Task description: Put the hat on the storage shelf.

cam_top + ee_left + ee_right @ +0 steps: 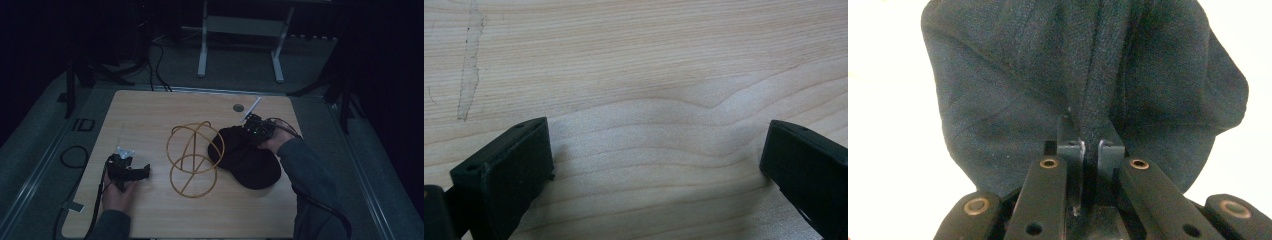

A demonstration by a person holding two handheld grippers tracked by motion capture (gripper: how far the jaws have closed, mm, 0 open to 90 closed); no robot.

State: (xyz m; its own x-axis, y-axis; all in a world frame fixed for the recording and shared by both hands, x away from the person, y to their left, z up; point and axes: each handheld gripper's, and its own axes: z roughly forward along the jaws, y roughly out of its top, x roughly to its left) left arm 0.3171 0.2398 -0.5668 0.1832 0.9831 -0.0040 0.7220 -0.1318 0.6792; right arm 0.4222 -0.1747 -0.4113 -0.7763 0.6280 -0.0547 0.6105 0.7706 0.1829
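Observation:
A black cloth (pixel 250 160) lies on the right half of the wooden table (pixel 150 110), one edge lifted. My right gripper (pixel 250 134) is shut on that raised edge. In the right gripper view a thick fold of the black cloth (pixel 1013 95) runs down between the pinched jaws of my right gripper (pixel 1090 150), and the rest hangs spread out beyond them. A wire frame of yellow hoops (pixel 194 159) stands at the table's middle, touching the cloth's left side. My left gripper (pixel 142 171) rests on the table at the left, open; bare wood shows between the jaws of the left gripper (pixel 656 150).
A round grommet hole (pixel 238 107) and a pale strip (pixel 252 107) lie near the table's far right edge. A scuff mark (pixel 469 65) runs along the wood ahead of the left jaws. Cables (pixel 75 155) trail on the floor at the left; a desk frame (pixel 240 45) stands behind.

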